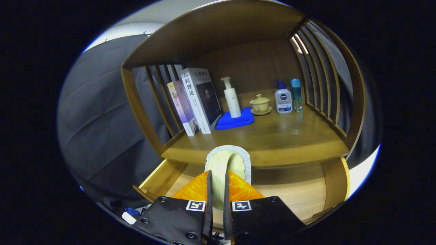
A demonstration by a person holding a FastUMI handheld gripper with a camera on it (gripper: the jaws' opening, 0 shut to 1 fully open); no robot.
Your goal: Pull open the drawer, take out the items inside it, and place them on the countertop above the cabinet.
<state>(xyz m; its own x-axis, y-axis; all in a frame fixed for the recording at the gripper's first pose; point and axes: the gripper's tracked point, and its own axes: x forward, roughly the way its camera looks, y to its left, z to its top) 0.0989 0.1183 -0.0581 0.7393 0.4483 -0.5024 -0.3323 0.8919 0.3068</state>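
Gripping a pale scrubber [227, 162] by its curved strap, gripper [217, 190] nearly closed, both fingers pressing the strap from either side. Held above the pulled-open drawer [163, 177], just short of the countertop [272, 139] front edge at 12 o'clock. Farther along the countertop: two books [196, 102] leaning at 11 o'clock, white pump bottle [231, 98] standing on a blue cloth [238, 120] at 12 o'clock, lidded cup on saucer [260, 104] just right of it, white-and-blue bottle [283, 98] and teal bottle [296, 94] side by side at 1 o'clock.
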